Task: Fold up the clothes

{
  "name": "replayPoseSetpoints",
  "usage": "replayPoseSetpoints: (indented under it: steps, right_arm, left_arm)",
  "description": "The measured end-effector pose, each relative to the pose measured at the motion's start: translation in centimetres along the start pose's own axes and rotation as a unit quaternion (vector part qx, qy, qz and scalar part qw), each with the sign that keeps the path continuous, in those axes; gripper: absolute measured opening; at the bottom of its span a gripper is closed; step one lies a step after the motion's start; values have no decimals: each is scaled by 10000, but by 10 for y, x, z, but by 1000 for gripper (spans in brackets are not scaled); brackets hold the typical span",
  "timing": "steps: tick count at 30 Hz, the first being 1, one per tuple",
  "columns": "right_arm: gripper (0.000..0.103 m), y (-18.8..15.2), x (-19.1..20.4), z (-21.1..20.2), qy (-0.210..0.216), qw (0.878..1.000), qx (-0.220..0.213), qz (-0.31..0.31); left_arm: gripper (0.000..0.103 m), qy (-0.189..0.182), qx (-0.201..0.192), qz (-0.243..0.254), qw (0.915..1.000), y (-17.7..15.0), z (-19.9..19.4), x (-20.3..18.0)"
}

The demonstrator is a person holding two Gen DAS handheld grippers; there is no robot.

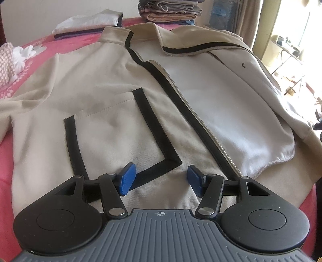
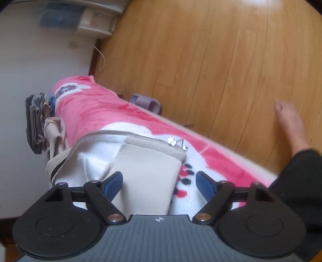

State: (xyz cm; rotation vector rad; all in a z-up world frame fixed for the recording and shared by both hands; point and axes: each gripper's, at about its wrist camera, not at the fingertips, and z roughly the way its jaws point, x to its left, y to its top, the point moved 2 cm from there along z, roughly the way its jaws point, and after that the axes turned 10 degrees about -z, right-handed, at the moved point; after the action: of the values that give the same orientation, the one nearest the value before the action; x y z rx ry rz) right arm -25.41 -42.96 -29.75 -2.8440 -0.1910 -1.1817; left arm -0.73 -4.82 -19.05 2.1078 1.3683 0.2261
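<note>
A beige zip-up jacket point(image 1: 100, 96) with black trim lies spread on the pink bed, its right front panel folded open to show the white lining point(image 1: 231, 104). My left gripper point(image 1: 161, 179) is open and empty, just above the hem near the black-edged pocket. My right gripper point(image 2: 159, 181) is open and empty, above the jacket's bottom corner point(image 2: 149, 167) by the zipper end point(image 2: 173, 141), at the bed's edge.
A pink floral blanket point(image 2: 96, 112) covers the bed. A stack of folded clothes point(image 1: 171, 10) and a white folded garment point(image 1: 90, 22) sit at the far end. Loose white and checked cloth point(image 1: 12, 58) lies at left. Wooden floor, a slipper point(image 2: 147, 102) and a bare foot point(image 2: 291, 125) lie beyond the bed edge.
</note>
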Motion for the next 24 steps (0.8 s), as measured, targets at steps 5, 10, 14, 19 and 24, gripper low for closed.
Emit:
replayPoseSetpoints:
  steps: [5, 10, 14, 19, 24]
  right_arm:
    - [91, -2, 2, 17, -60, 9993, 358, 77]
    - [91, 1, -1, 16, 111, 9987, 422, 245]
    - [87, 3, -4, 13, 236, 9983, 412, 352]
    - [86, 9, -1, 18, 308, 9981, 435, 311]
    - [76, 6, 0, 18, 355, 9985, 339, 256]
  left_arm:
    - [61, 38, -21, 5, 10000, -1, 2, -3]
    - [62, 51, -19, -5, 10000, -1, 2, -3]
    - [62, 61, -8, 6, 10000, -1, 2, -3]
    - [62, 72, -3, -24, 10000, -1, 2, -2]
    - [62, 55, 4, -69, 10000, 0, 2, -1]
